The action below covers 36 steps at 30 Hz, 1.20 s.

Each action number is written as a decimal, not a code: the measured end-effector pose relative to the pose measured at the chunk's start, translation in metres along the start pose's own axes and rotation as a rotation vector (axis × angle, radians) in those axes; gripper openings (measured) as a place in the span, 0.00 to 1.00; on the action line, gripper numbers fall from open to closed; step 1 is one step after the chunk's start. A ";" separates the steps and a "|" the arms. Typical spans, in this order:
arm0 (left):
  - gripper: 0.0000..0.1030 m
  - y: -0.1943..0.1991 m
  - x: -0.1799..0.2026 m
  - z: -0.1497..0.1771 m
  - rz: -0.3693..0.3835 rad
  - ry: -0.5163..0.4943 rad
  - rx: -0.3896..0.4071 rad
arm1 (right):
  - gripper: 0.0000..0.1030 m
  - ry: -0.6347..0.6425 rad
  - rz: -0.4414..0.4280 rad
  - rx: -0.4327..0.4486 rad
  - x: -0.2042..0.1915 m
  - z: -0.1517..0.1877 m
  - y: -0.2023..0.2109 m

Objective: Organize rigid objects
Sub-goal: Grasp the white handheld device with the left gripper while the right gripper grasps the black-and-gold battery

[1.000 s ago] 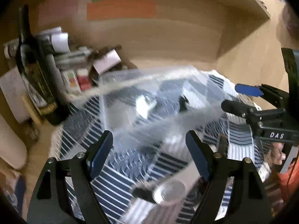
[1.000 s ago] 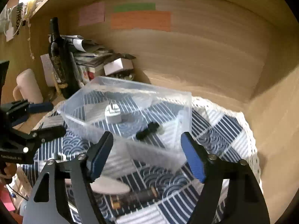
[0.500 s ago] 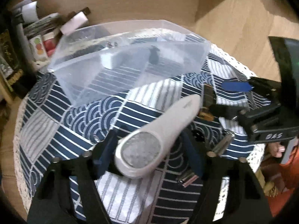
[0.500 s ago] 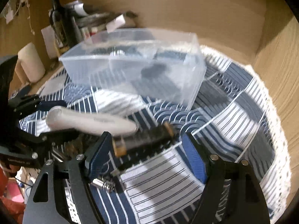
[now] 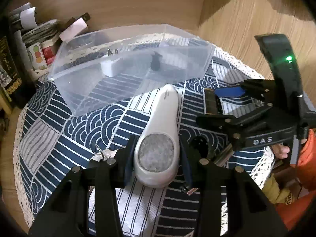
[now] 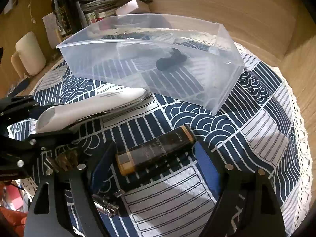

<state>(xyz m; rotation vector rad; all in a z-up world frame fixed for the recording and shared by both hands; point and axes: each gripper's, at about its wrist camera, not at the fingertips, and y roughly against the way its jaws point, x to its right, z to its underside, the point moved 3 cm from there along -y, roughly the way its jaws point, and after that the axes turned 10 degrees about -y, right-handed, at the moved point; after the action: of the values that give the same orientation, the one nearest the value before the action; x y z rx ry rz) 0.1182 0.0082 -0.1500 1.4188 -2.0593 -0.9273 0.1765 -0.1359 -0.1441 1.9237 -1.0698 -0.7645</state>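
My left gripper (image 5: 157, 164) is shut on the round head of a white handheld device (image 5: 160, 136) that lies on the patterned cloth; the device also shows in the right wrist view (image 6: 88, 108). My right gripper (image 6: 156, 169) is open, its fingers on either side of a dark brown bottle with gold bands (image 6: 156, 150), apart from it. The bottle also shows in the left wrist view (image 5: 211, 102). A clear plastic bin (image 5: 83, 98) (image 6: 223, 96) stands behind, holding a white plug adapter (image 5: 112, 69) and a small black item (image 6: 169, 59).
A blue-and-white cloth (image 6: 256, 118) covers the round table. Small metal pieces (image 6: 106, 205) lie by the right gripper. A wine bottle (image 6: 61, 13), papers and boxes (image 5: 43, 45) and a cream mug (image 6: 29, 53) stand at the back left. Wooden walls enclose the back.
Both grippers have come down to the cloth. My left gripper has closed on the white device's head. My right gripper now straddles the brown bottle.
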 end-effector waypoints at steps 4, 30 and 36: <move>0.38 0.013 0.000 -0.003 -0.003 0.014 0.036 | 0.45 0.005 0.015 0.003 0.003 -0.001 0.001; 0.38 0.052 -0.017 -0.071 -0.072 0.040 0.228 | 0.21 -0.007 0.062 0.063 0.012 -0.017 0.010; 0.38 0.069 -0.019 -0.081 -0.072 0.049 0.260 | 0.21 -0.009 0.010 0.181 0.010 -0.025 0.049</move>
<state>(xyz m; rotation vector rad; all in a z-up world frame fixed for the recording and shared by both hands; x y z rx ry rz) 0.1389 0.0211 -0.0447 1.6403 -2.1650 -0.6626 0.1817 -0.1525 -0.0906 2.0660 -1.1873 -0.6911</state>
